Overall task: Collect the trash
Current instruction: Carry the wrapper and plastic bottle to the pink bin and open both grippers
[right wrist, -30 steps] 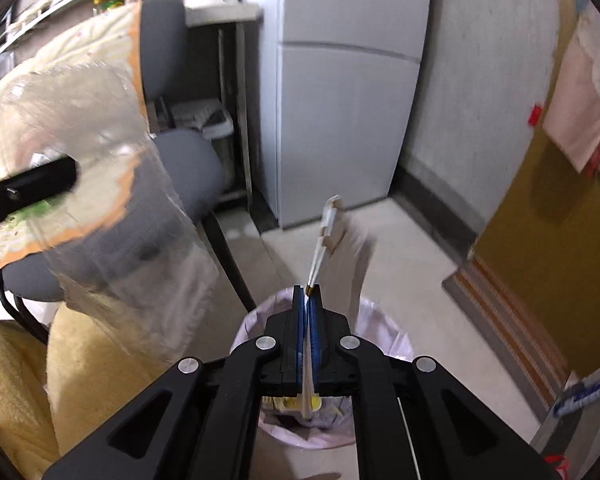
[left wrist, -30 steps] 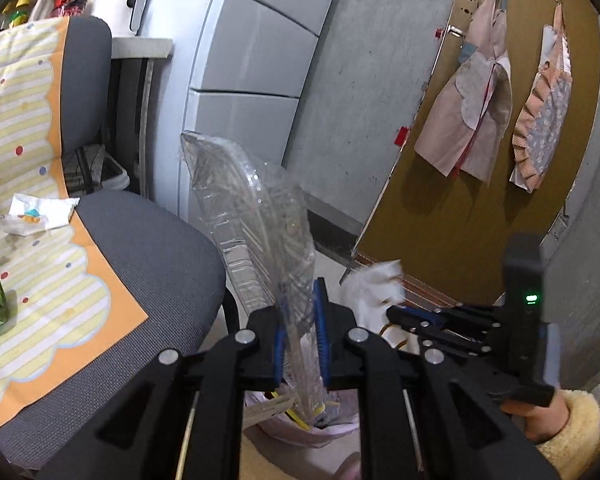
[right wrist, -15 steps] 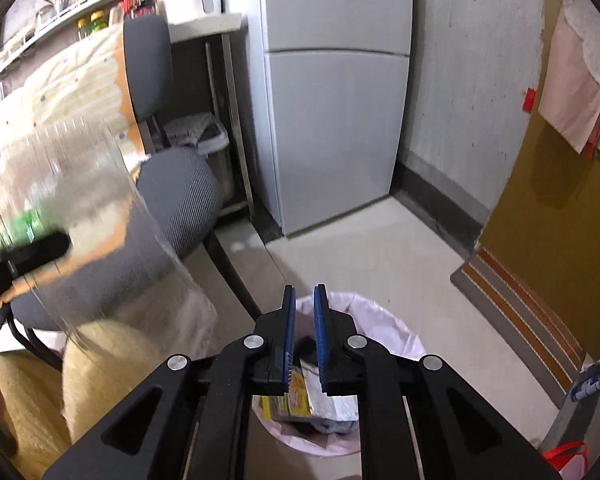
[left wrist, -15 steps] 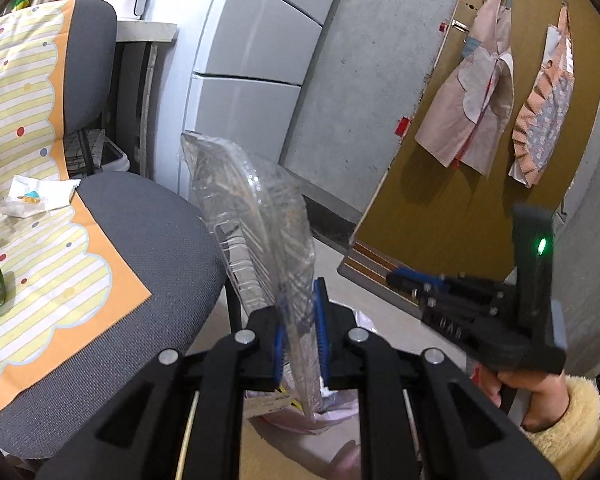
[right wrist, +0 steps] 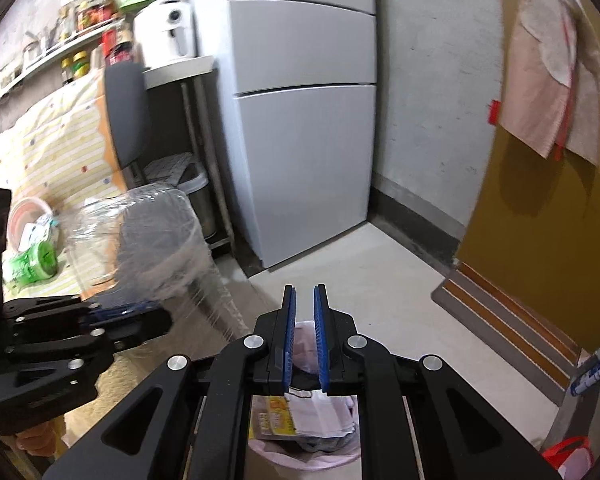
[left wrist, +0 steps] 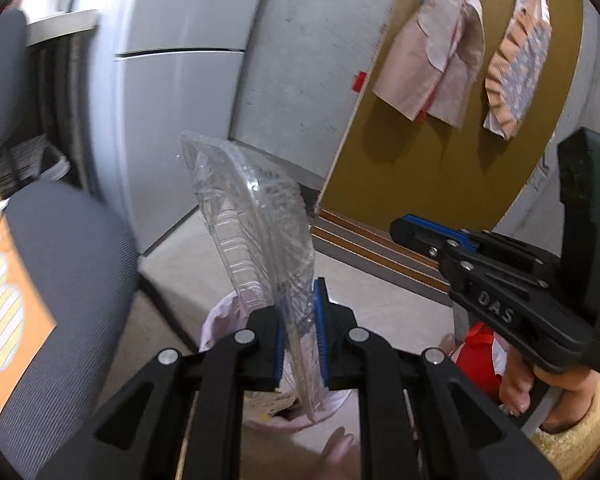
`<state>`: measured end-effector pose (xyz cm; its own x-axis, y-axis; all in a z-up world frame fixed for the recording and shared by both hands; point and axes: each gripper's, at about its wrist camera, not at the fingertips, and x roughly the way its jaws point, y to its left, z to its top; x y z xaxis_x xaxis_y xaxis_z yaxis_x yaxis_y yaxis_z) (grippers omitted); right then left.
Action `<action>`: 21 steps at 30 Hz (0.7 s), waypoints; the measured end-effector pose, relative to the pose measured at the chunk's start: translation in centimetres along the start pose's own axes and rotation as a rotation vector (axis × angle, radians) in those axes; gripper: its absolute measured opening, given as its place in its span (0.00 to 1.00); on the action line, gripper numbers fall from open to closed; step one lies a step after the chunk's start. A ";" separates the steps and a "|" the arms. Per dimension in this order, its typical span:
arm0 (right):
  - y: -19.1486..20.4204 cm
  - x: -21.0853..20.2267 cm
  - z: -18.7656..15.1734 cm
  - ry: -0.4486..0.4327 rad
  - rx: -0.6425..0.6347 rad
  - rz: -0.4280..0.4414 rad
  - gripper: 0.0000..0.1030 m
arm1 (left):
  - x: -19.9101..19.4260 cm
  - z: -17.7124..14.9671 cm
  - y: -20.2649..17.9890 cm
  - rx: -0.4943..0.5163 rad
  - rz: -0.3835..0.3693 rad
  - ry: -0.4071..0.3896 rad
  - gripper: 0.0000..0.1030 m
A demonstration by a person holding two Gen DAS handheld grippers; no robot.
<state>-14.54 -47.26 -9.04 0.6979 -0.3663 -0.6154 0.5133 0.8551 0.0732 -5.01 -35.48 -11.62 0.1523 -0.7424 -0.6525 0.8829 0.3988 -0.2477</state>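
My left gripper [left wrist: 298, 312] is shut on a clear plastic food container [left wrist: 256, 232], held upright above the pink-lined trash bin [left wrist: 220, 316]. The container also shows in the right wrist view [right wrist: 152, 248], at the left, in the left gripper [right wrist: 140, 316]. My right gripper [right wrist: 304, 308] is open by a small gap and empty, above the trash bin [right wrist: 300, 452], which holds paper and wrappers. The right gripper also shows in the left wrist view [left wrist: 404, 228], at the right.
A grey office chair [left wrist: 60, 280] with a striped yellow cloth stands at the left; trash lies on it, including a green tub [right wrist: 32, 264]. A white fridge [right wrist: 300, 120] stands behind. A brown door [left wrist: 440, 160] with hanging cloths is at the right. A red bag [right wrist: 568, 452] lies on the floor.
My right gripper let go of the white paper scrap, which dropped out of sight, and opened a little. Both grippers swung rightwards; the left one keeps its hold on the container.
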 end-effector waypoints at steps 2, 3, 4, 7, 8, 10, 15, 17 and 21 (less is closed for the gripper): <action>-1.4 0.1 -0.1 -0.003 0.026 -0.014 0.11 | 1.7 0.6 -0.7 0.015 0.004 0.022 0.28; -2.0 0.2 -0.2 -0.001 0.036 -0.017 0.11 | 2.3 0.8 -0.9 0.019 0.003 0.029 0.36; -2.3 0.2 -0.3 0.000 0.043 -0.021 0.11 | 2.8 1.0 -1.0 0.022 0.009 0.031 0.47; -3.2 0.5 -0.5 0.006 0.060 -0.029 0.11 | 3.9 1.0 -1.0 0.028 0.013 0.054 0.47; -3.4 0.6 -0.6 0.009 0.064 -0.028 0.11 | 4.1 0.9 -0.8 0.024 0.014 0.062 0.47; -3.4 0.9 -0.7 0.015 0.067 -0.023 0.11 | 4.0 0.7 -0.2 0.014 0.028 0.063 0.47; -2.5 1.3 -0.8 0.027 0.061 -0.013 0.11 | 2.1 0.1 1.9 -0.029 0.089 0.047 0.47; -2.0 1.5 -0.7 0.037 0.062 -0.001 0.11 | 0.7 -0.4 2.9 -0.050 0.114 0.033 0.47; 0.1 1.4 -0.6 0.051 0.038 0.044 0.11 | -2.0 -1.3 4.4 -0.080 0.173 0.010 0.47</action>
<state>-13.81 -47.47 -10.40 0.6944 -0.3087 -0.6500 0.5022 0.8548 0.1305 -1.96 -31.54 -12.37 0.2945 -0.6537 -0.6971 0.8057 0.5621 -0.1867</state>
